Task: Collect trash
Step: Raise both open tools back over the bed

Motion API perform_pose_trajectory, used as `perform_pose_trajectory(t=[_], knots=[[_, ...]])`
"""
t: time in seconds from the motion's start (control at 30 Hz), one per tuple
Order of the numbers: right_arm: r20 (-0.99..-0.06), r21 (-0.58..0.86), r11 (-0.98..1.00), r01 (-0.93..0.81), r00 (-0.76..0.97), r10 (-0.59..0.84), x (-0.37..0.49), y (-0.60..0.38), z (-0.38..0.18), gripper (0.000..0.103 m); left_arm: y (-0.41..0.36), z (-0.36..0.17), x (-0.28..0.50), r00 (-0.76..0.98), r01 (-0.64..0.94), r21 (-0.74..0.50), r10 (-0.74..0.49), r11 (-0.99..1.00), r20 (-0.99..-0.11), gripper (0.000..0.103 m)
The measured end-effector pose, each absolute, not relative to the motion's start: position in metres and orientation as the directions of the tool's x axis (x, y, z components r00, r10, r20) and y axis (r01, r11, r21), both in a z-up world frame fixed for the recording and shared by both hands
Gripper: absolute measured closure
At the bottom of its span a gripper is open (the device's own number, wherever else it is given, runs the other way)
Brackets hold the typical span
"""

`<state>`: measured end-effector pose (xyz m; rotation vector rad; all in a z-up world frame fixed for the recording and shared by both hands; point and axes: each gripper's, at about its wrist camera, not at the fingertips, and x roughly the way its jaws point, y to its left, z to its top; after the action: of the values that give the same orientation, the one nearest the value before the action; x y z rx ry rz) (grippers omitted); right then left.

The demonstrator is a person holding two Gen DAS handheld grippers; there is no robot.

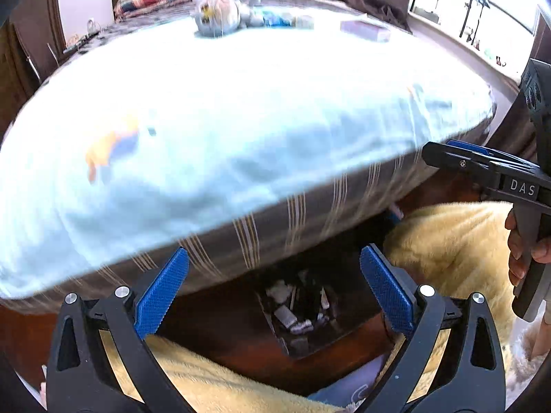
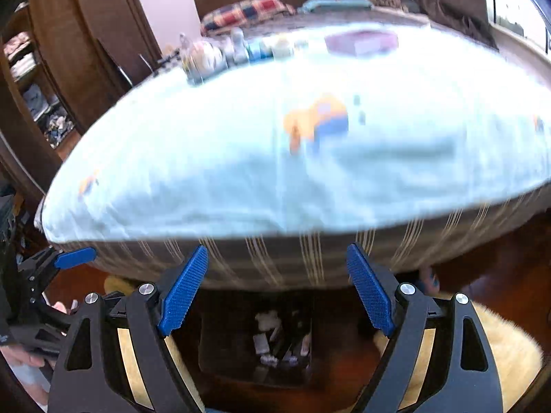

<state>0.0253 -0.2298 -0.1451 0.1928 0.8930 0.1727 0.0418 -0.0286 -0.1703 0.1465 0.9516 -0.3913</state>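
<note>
Both the left gripper [image 1: 274, 289] and right gripper [image 2: 277, 287] stood wide and empty above the trash bin [image 2: 256, 340], whose crumpled paper scraps [image 2: 267, 320] looked light and soft, best pinched mid-wad.

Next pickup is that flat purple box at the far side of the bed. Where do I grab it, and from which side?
Grip the purple box across its narrow width, coming down from above. It lies flat on the light blue sheet, so its low sides offer little to pinch from the side. The picture is blurred, so its exact edges are uncertain.
</note>
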Motion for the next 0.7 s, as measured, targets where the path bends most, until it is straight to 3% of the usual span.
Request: perform_pose_trajectory(t=[0.7], knots=[[-0.674, 0.199, 0.979, -0.054, 0.717, 0.176, 0.16, -0.25, -0.086, 0.02, -0.024, -0.108, 0.157, 0.649, 0.319, -0.003, -0.22, 0.948, -0.728, 0.008]])
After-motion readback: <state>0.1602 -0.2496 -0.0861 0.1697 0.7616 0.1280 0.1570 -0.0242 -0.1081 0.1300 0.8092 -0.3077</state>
